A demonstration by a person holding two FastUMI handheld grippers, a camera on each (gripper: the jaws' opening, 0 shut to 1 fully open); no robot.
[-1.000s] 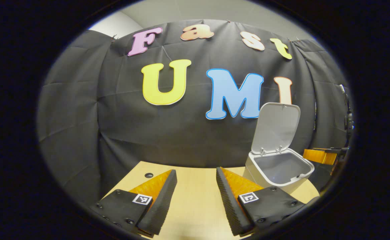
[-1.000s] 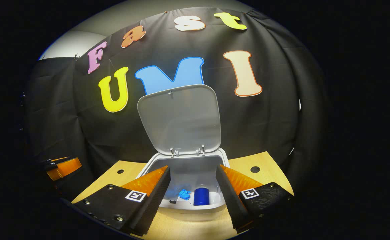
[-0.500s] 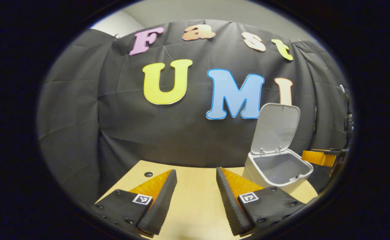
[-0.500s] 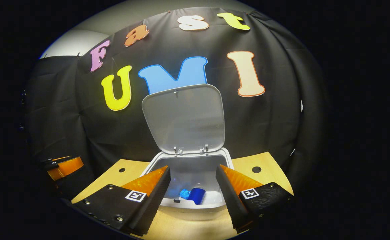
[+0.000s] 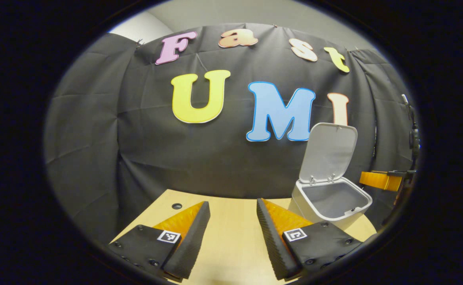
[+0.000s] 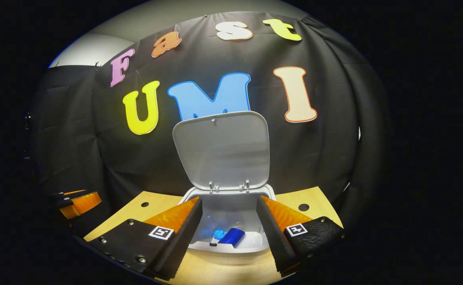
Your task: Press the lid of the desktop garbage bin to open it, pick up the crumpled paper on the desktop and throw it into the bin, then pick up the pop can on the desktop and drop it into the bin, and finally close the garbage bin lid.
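The white desktop bin [image 6: 231,247] stands on the wooden table with its lid [image 6: 222,150] swung up against the booth wall. Inside it lie a blue pop can [image 6: 232,237], tipped on its side, and a small blue crumpled paper [image 6: 218,232]. My right gripper [image 6: 229,233] hovers open just in front of and above the bin's mouth, nothing between its fingers. In the left gripper view the bin [image 5: 331,202] sits to the right with its lid [image 5: 328,152] raised. My left gripper [image 5: 232,233] is open over bare tabletop left of the bin.
The light wooden table [image 5: 231,245] has round cable holes [image 5: 176,206] near its back corners [image 6: 303,207]. Black cloth closes the back. The other gripper [image 5: 380,180] shows at the right edge of the left gripper view, and the left one [image 6: 79,200] at the left edge of the right gripper view.
The blue can dropped into the bin and tipped from upright onto its side. My right gripper drew back and up a little from the bin. The left gripper barely moved.
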